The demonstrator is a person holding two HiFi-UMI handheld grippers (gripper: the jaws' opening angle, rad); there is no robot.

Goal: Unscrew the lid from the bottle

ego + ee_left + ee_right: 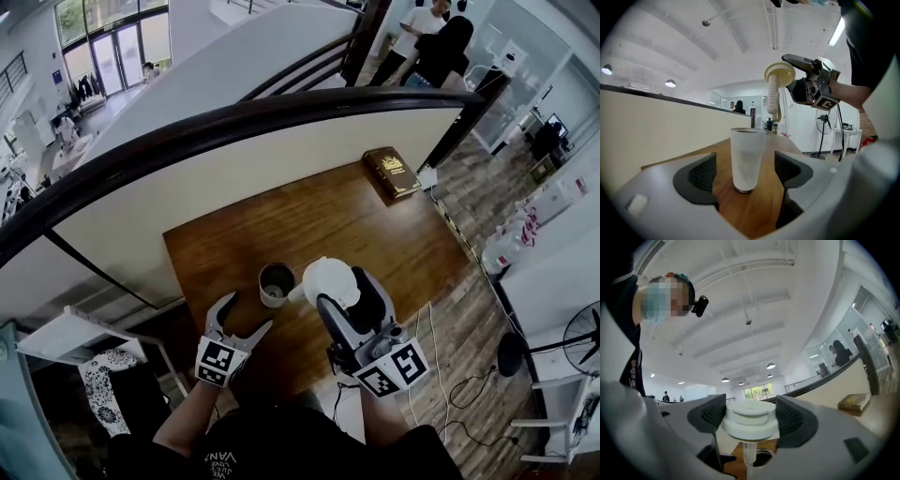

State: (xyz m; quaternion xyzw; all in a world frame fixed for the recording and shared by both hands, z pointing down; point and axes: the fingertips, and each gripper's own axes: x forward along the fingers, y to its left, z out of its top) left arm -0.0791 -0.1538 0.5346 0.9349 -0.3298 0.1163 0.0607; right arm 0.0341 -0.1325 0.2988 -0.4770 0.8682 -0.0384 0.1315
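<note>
A wooden table (375, 234) is seen, with a brown book (391, 172) laid at its far right corner. The right gripper (345, 289) is closed around the white lid (330, 278), which is held lifted off, straw hanging down. The left gripper (248, 312) is spread wide and holds nothing. The open bottle (277, 283) is stood upright near the table's front edge, untouched between those jaws.

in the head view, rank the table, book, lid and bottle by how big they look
1. table
2. book and lid: they look about alike. The lid is held up in the right claw, nearer the camera, so I won't rank them.
3. bottle
</note>
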